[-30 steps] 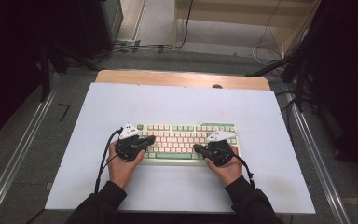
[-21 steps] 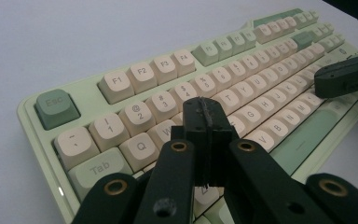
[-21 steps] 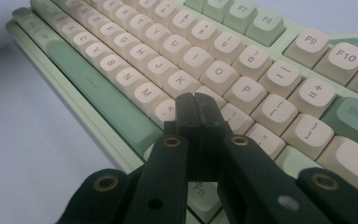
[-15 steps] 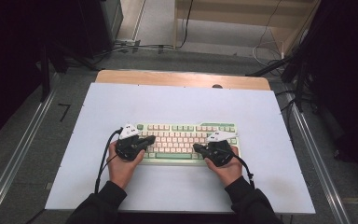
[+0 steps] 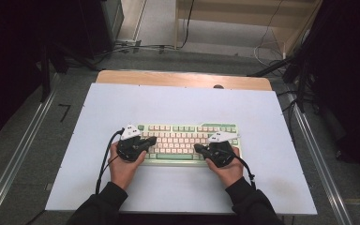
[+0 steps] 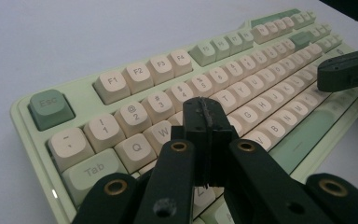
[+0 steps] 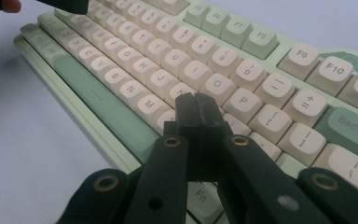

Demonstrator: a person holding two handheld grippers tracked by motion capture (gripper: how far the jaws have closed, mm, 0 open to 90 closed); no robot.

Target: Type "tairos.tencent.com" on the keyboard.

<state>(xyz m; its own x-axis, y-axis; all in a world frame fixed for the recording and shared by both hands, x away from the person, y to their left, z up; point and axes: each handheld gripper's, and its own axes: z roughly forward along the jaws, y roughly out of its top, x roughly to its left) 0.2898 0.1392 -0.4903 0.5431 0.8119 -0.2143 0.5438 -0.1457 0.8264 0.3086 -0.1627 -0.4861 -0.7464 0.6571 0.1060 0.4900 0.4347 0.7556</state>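
Both sets of fingers pressed fully together, holding nothing. Left gripper (image 5: 151, 140) & right gripper (image 5: 198, 148) poised over keyboard (image 5: 183, 137) on desk (image 5: 178, 103), prob. closed tips for poking single keys.

keyboard (image 5: 187, 140) on table (image 5: 178, 101), near front edge; left gripper (image 5: 151, 140) over its left end, right gripper (image 5: 198, 148) over right

- The left gripper (image 6: 204, 122) hides the keyboard (image 6: 242, 79) keys beneath its tip.
- The right gripper (image 7: 196, 116) covers keys below K; the keyboard's right end runs off the frame.
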